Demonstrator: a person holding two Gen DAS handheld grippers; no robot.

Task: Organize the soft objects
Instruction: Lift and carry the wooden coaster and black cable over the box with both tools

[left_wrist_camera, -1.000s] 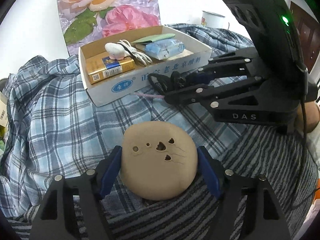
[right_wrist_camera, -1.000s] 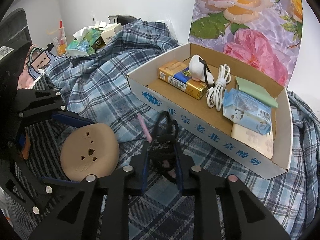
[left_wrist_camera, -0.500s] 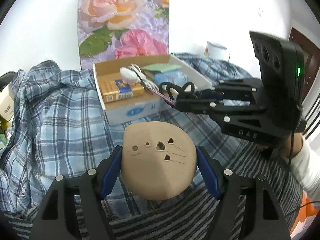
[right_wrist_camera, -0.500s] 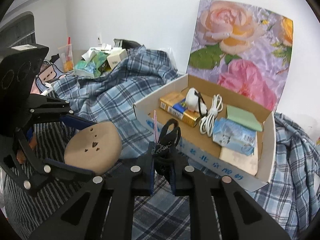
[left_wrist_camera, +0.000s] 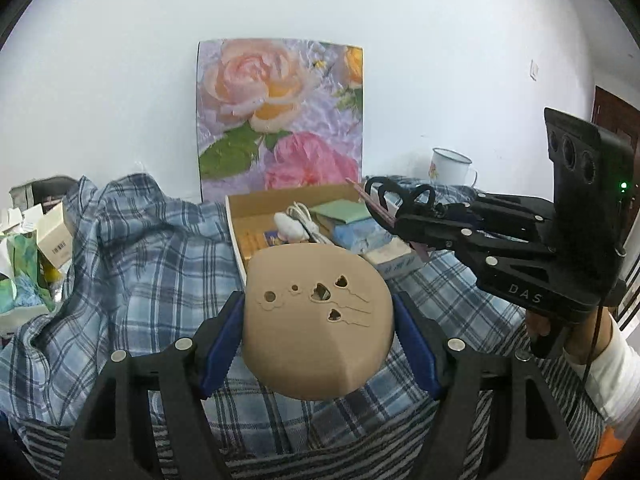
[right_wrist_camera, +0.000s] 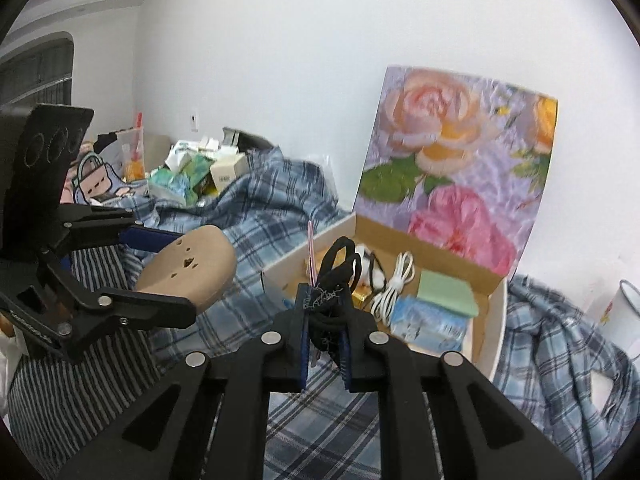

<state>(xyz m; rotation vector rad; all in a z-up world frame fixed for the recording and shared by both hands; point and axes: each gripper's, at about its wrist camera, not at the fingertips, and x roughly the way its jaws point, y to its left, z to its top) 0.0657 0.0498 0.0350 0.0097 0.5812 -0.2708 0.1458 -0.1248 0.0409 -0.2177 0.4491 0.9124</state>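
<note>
My left gripper point(left_wrist_camera: 318, 332) is shut on a tan soft pad with small heart-shaped holes point(left_wrist_camera: 316, 320) and holds it in the air in front of the box. It also shows in the right wrist view point(right_wrist_camera: 188, 266). My right gripper point(right_wrist_camera: 326, 332) is shut on a bundle of black hair ties with a pink strand point(right_wrist_camera: 334, 276), raised near the box's front wall. In the left wrist view this gripper point(left_wrist_camera: 404, 220) sits right of the box. The open cardboard box point(right_wrist_camera: 486, 320) holds a white cable point(right_wrist_camera: 390, 284), a yellow pack, a green pad and a blue packet.
A blue plaid cloth point(left_wrist_camera: 140, 264) covers the surface, with striped fabric point(right_wrist_camera: 76, 364) in front. A rose picture point(left_wrist_camera: 280, 120) leans on the wall behind the box. A white mug point(left_wrist_camera: 452, 168) stands at the right. Cartons and packets point(right_wrist_camera: 192, 178) lie at the far left.
Both grippers have risen, carrying the tan pad and the hair ties up off the cloth. The box now lies lower and farther off in both views.
</note>
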